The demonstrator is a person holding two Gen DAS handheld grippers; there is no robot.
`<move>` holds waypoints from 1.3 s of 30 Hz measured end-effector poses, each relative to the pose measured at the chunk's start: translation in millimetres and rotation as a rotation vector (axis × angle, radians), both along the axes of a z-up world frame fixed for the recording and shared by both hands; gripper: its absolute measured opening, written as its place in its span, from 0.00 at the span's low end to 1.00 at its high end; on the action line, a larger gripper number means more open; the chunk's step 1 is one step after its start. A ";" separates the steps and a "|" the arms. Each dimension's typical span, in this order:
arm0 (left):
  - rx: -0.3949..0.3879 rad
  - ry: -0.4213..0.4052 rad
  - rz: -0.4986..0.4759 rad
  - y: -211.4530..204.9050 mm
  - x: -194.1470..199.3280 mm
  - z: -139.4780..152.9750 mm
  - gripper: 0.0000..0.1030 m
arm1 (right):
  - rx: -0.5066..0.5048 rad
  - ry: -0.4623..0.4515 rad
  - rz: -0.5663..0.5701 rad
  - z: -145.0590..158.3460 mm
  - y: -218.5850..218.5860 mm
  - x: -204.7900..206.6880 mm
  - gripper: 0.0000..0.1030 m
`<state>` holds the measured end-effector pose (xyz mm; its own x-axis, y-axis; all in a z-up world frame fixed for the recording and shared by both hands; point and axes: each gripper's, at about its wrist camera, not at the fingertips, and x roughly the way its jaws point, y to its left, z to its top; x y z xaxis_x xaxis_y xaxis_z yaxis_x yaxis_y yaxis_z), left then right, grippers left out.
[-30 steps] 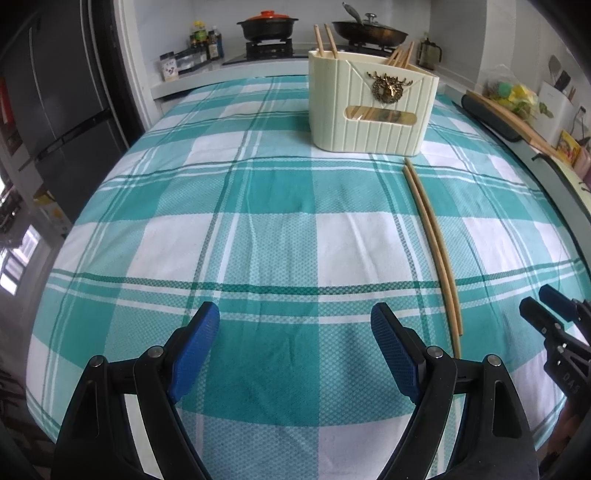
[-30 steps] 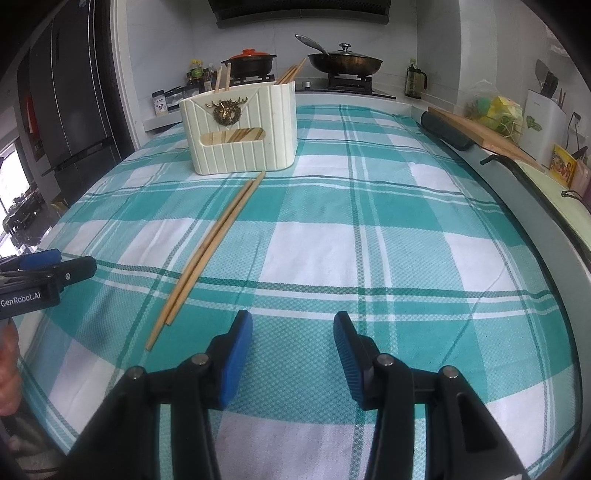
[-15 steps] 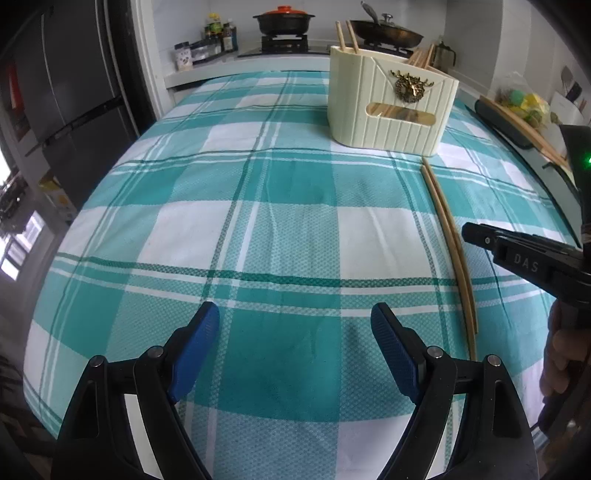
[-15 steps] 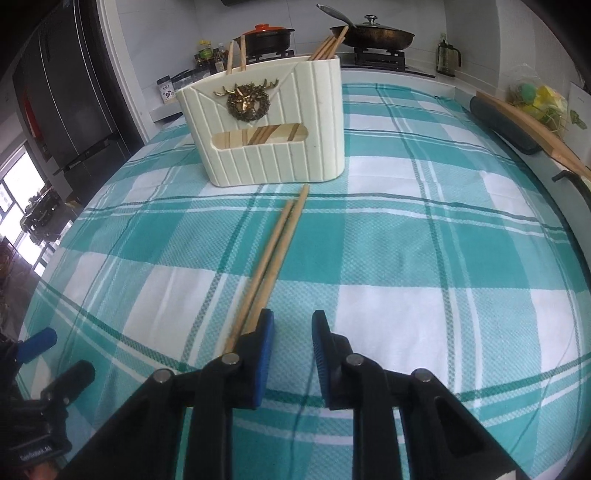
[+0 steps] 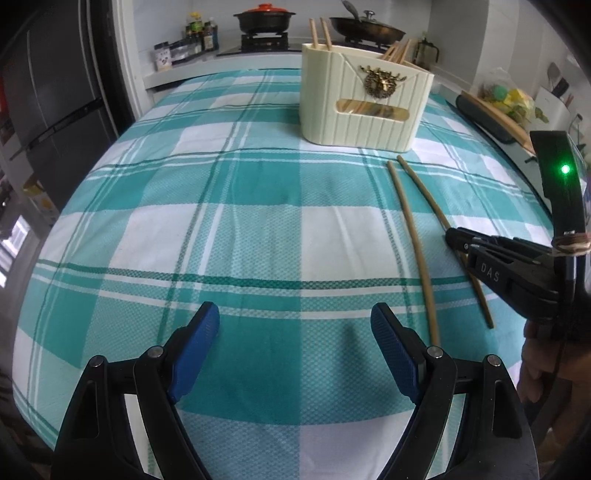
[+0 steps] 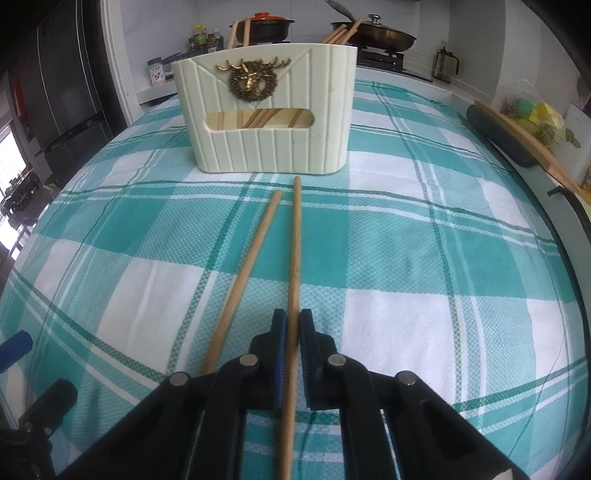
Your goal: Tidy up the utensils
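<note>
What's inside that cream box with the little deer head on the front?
Chopsticks. Through the front slot of the cream holder you can see several wooden sticks leaning at angles, and more tips poke out above the rim. Its walls hide how many there are and whether anything else lies inside.

chopstick A (image 6: 295, 258): clamped, flat | chopstick B (image 6: 251, 266): loose beside | cream holder (image 6: 266, 110): upright, part-filled

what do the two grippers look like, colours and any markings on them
Both are black plastic clamp-style grippers with silver rivets and textured blue pads on the fingers. The left gripper shows this plainly, as does the right gripper. Seen from the side, the right one has "DAS" in pale letters, a green light on its black upright part, and string tied around it.
</note>
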<state>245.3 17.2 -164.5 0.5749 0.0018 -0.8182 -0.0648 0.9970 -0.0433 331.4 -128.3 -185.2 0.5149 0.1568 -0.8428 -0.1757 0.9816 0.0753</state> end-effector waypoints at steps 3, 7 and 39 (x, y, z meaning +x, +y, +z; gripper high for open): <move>-0.044 0.005 -0.083 -22.9 14.7 4.6 0.83 | -0.002 -0.002 -0.043 0.0 -19.5 -10.0 0.06; 0.069 -0.007 -0.150 -60.2 37.5 -0.2 0.82 | -0.014 -0.011 -0.105 -1.5 -52.1 -26.8 0.06; 0.053 0.064 0.055 28.9 -29.0 -17.6 0.39 | -0.093 -0.113 -0.186 -1.6 -112.0 -112.3 0.08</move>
